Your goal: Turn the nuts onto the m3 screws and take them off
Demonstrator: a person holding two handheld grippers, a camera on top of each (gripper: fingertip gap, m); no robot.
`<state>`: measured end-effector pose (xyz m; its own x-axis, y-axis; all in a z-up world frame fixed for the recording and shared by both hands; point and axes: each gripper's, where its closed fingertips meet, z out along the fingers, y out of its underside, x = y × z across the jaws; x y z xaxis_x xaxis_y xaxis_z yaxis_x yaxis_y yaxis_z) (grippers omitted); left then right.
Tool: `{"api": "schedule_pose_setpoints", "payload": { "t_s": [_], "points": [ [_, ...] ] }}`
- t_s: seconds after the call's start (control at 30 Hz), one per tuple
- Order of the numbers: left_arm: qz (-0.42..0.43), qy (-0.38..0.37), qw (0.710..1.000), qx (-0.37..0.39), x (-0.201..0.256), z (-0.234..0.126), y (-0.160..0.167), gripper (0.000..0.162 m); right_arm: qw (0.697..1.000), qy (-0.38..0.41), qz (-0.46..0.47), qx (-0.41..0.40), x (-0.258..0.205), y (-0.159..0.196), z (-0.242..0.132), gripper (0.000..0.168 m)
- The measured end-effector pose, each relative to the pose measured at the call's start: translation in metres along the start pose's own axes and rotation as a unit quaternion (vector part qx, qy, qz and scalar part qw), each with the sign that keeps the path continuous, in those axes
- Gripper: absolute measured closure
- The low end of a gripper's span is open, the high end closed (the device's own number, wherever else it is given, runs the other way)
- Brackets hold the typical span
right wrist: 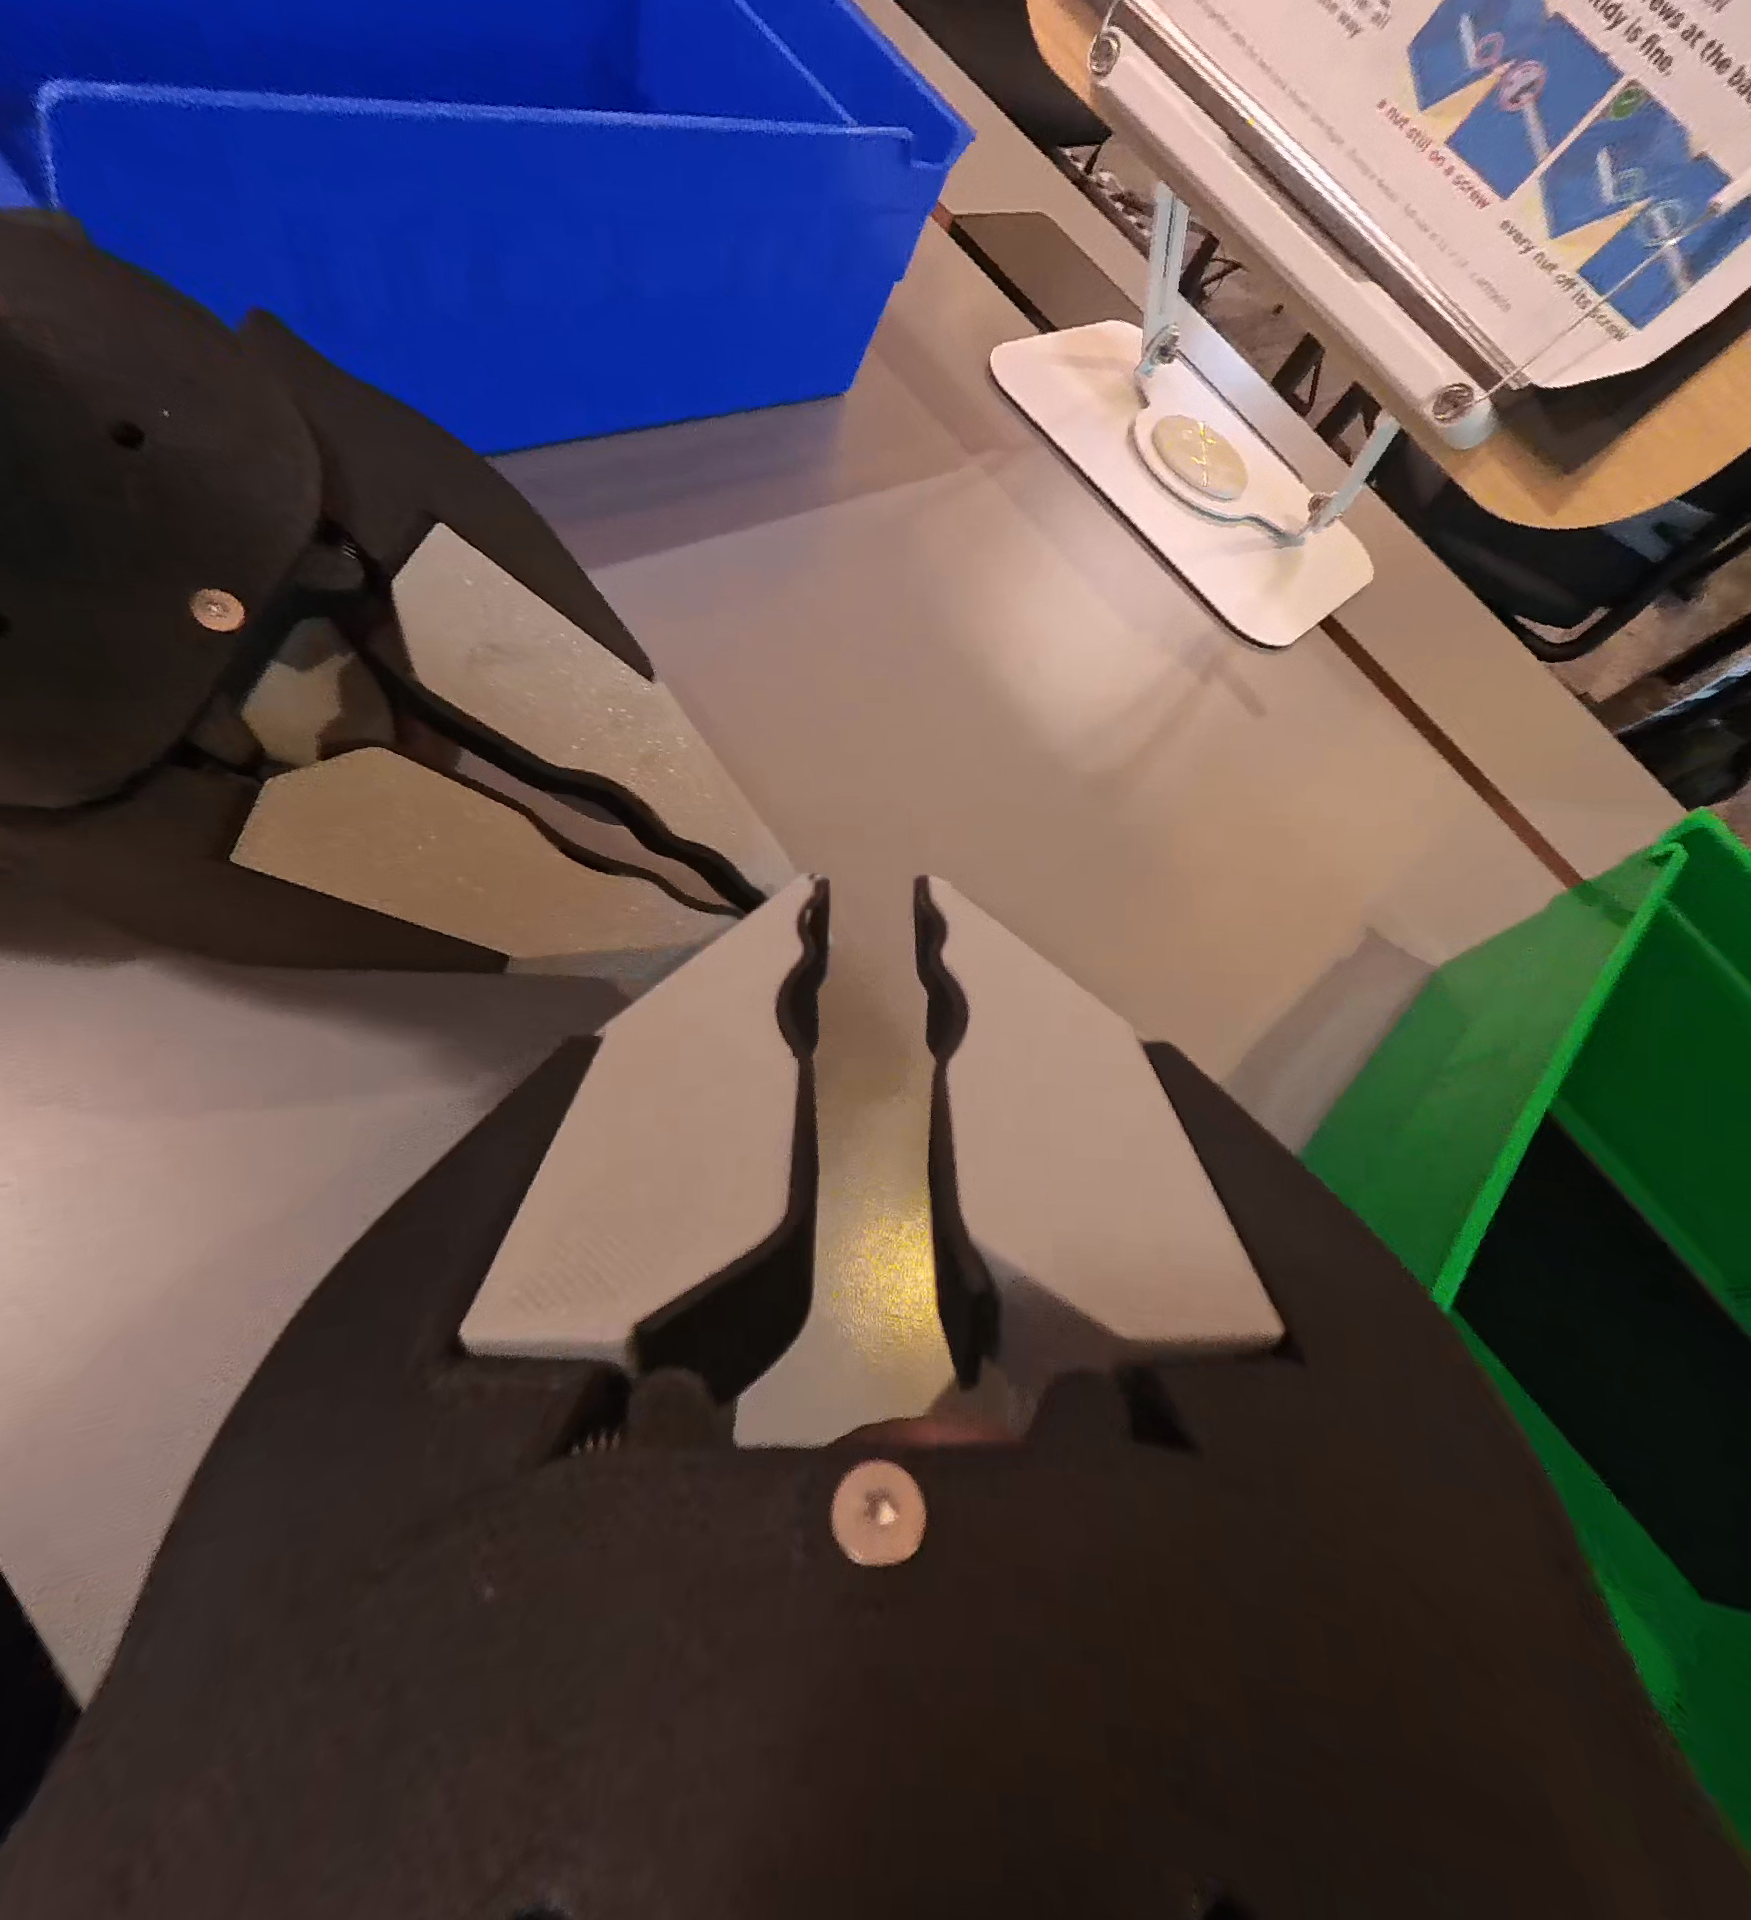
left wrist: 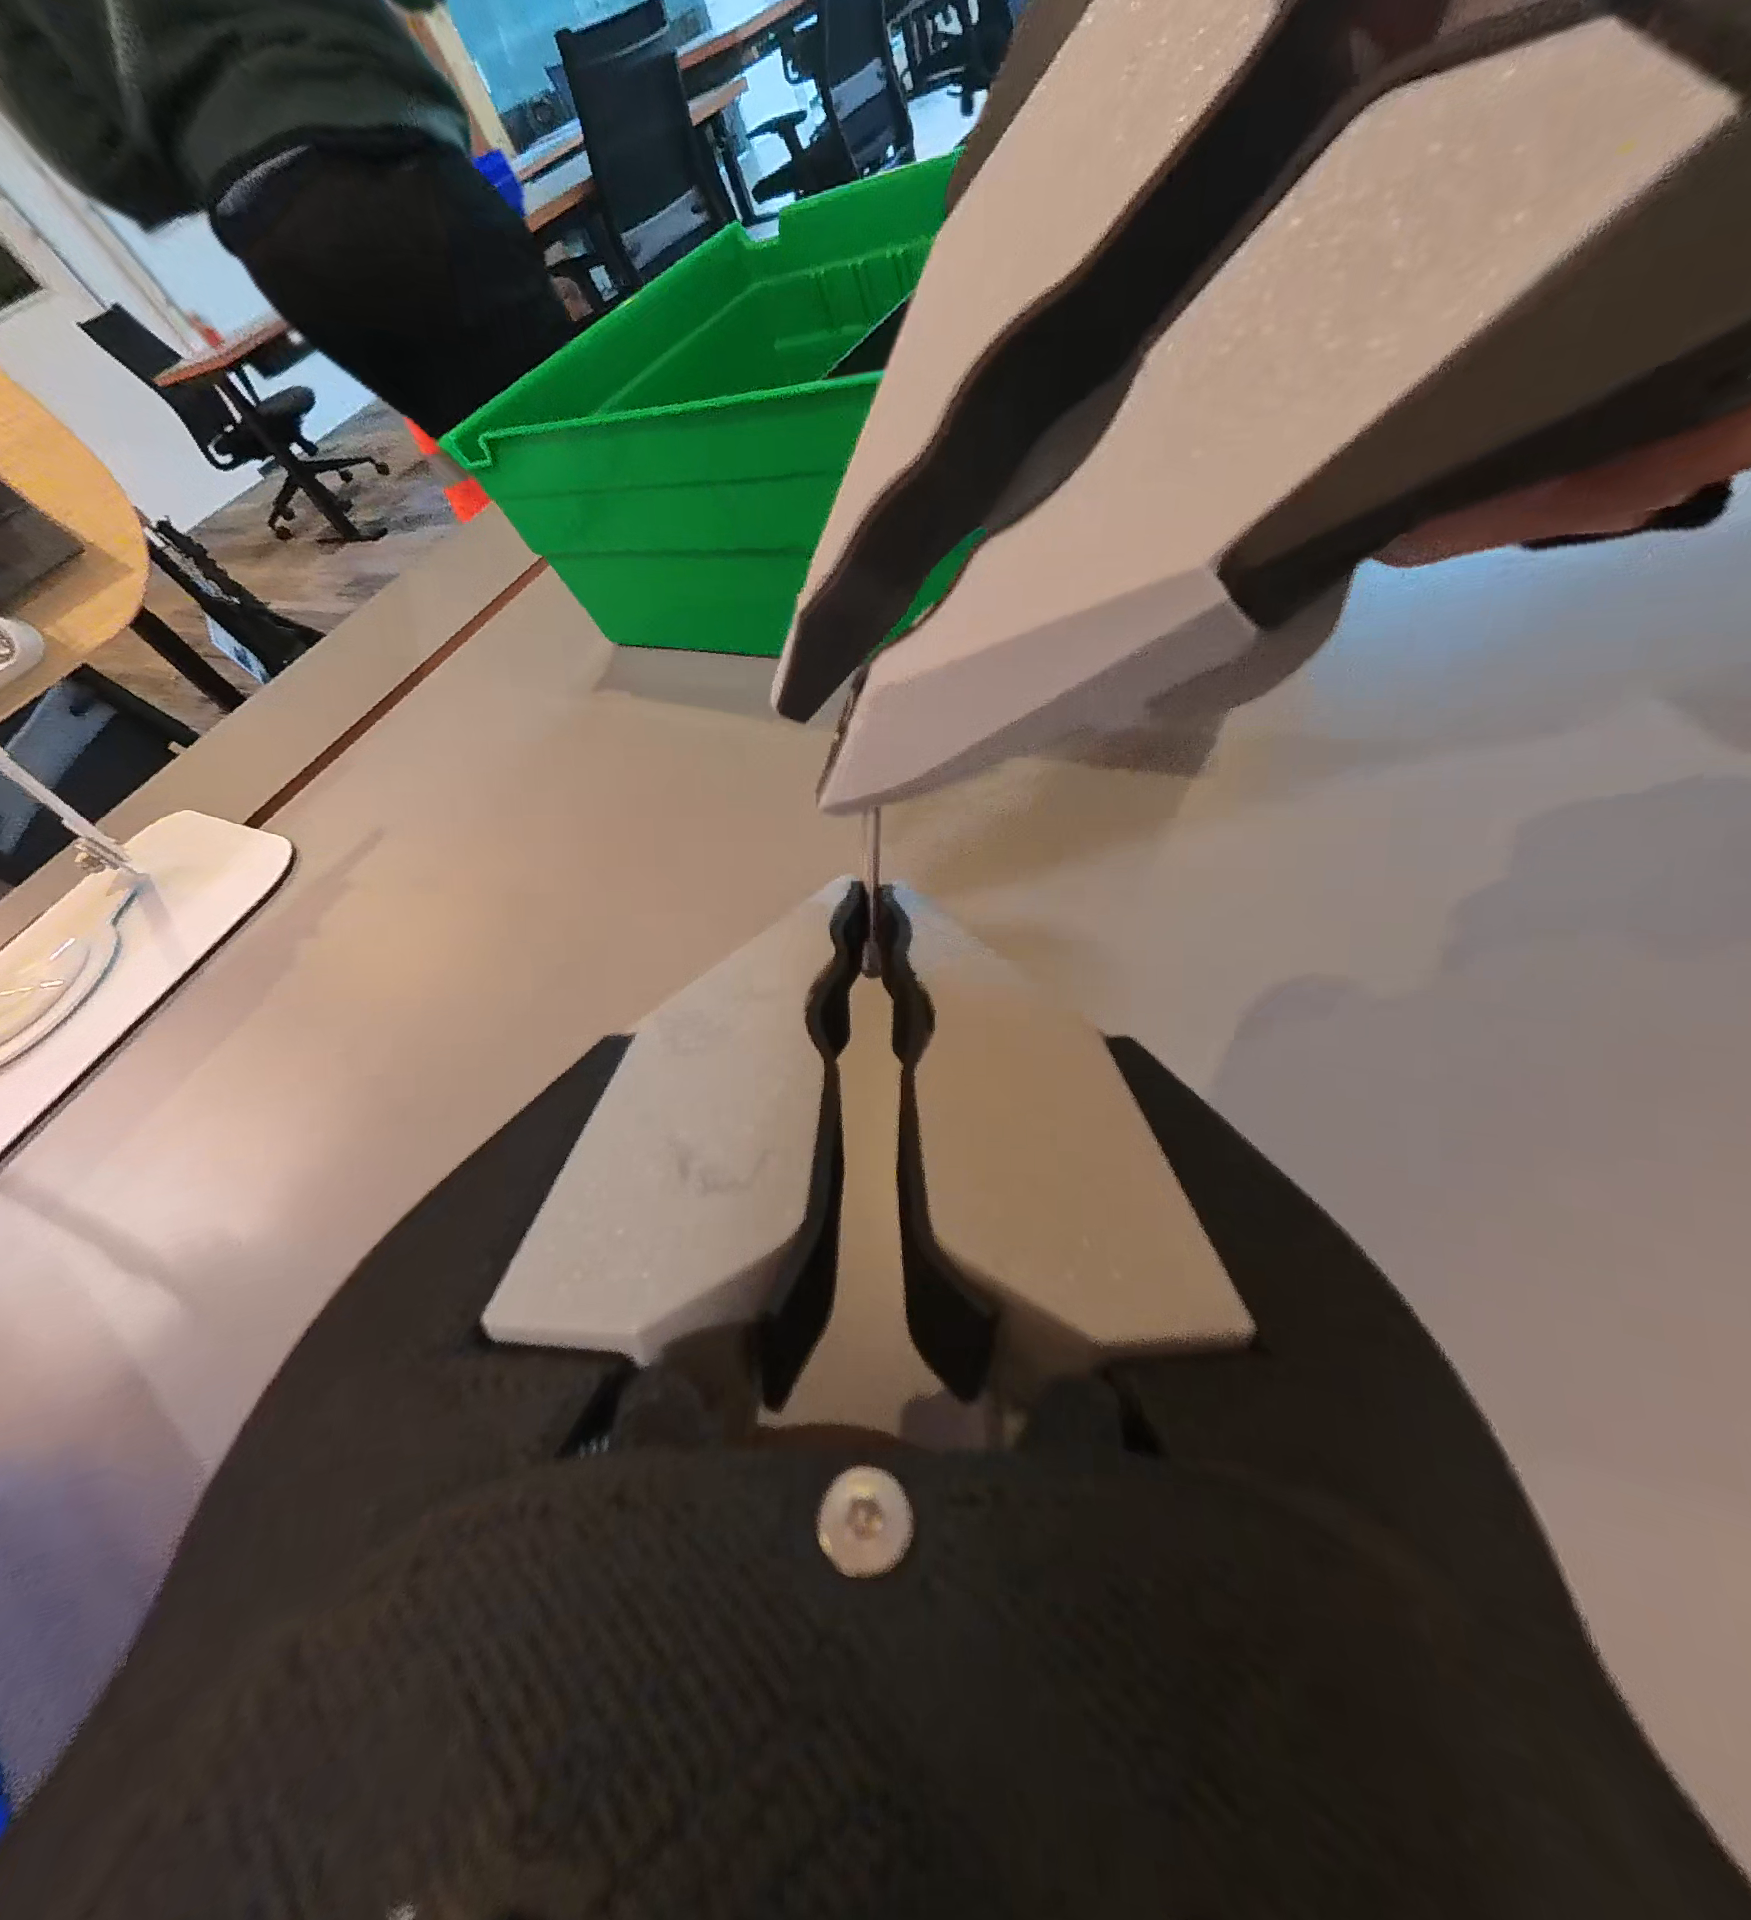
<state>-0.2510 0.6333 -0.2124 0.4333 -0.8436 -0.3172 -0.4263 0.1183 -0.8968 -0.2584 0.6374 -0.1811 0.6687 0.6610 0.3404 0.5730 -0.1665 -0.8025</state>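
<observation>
Pretty standard office space here. Grey table with a dark edge strip, glossy enough to catch soft overhead light. Far off there are black office chairs on castors parked at wooden desks, over patchy brown-grey carpet. A light wood rounded tabletop sits just beside the grey one. White wall on the left, and big bright windows at the far end.
</observation>
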Motion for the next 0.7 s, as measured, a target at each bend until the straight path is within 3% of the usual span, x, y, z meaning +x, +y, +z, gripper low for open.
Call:
{"api": "schedule_pose_setpoints", "payload": {
  "t_s": [0.2, 0.43, 0.7],
  "points": [
    [-0.002, -0.006, 1.0, 0.001, -0.003, -0.001, 0.0, 0.162, 0.996, -0.037, 0.068, 0.04, -0.001, -0.002, -0.004, 0.154],
    [-0.014, 0.0, 1.0, 0.013, -0.002, -0.002, -0.004, 0.162, 0.959, -0.128, 0.201, 0.157, -0.008, -0.009, -0.008, 0.15],
    [-0.019, 0.002, 1.0, 0.014, -0.002, -0.002, -0.004, 0.162, 0.952, -0.146, 0.217, 0.159, -0.012, -0.003, 0.005, 0.162]
  ]
}}
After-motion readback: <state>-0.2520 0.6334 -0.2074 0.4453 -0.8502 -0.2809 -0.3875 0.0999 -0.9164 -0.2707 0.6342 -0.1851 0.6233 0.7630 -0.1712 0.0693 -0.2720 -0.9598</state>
